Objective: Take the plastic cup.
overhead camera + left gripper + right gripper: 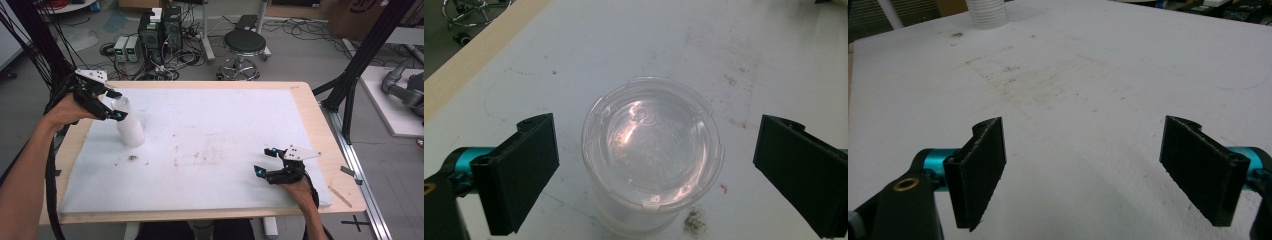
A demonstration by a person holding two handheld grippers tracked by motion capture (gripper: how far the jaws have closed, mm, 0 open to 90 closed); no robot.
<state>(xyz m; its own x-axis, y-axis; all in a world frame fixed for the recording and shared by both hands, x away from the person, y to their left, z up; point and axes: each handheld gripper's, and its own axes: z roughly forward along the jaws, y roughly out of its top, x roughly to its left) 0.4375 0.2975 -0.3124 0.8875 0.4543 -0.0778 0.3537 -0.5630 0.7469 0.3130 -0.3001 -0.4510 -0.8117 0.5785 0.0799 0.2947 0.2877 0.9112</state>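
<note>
My left gripper (114, 105) sits at the upper left of the high view, right over the cup (130, 125), a clear plastic one with a lid that stands upright on the white mat (210, 150). In the left gripper view the cup (651, 150) fills the centre, and my jaws stand wide apart on either side of it, a gap on each side, not touching. I'd call this the approach step: lined up for a grab, not yet clamped. Next move, I judge, is to come lower around the body and close evenly, gently, since thin plastic will flex or slip.

Contents: looking through the lid I see nothing inside, looks empty, though glare makes that unsure. There is a dark crumb patch on the mat just beside the cup base.

My right gripper (267, 162) rests at the lower right of the high view, well apart from the cup, jaws spread, holding nothing. In the right gripper view the cup (988, 12) is at the top left.
</note>
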